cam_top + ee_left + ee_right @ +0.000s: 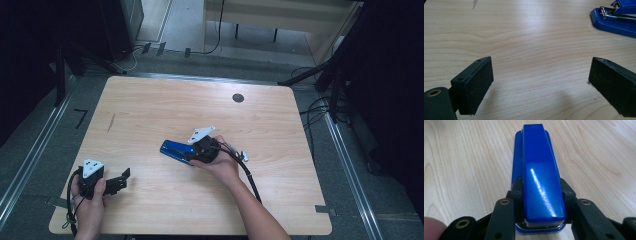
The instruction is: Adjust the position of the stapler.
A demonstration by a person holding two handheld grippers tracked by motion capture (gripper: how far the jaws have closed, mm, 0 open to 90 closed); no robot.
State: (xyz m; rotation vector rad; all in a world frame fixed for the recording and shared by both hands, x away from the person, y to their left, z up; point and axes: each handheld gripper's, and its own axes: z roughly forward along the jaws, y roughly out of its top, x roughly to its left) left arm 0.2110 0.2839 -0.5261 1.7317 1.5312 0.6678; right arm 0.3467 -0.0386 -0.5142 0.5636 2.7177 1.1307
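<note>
Stapler (176,150) mid-table (150,105) between right gripper (192,152) fingers — left gripper (122,181) near-left.

The stapler (616,21) runs off the left gripper view's right edge. In the high view, the right tongs (192,152) cover its near end.

left gripper (122,179): low at near left table edge, jaws spread wide, nothing between
right gripper (541,195): mid-table, pointing left, jaws pressed on both sides of stapler (540,177)

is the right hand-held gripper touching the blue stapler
Touching. The right gripper view shows the right hand-held gripper with a jaw pressed flush against each side of the blue stapler.
</note>
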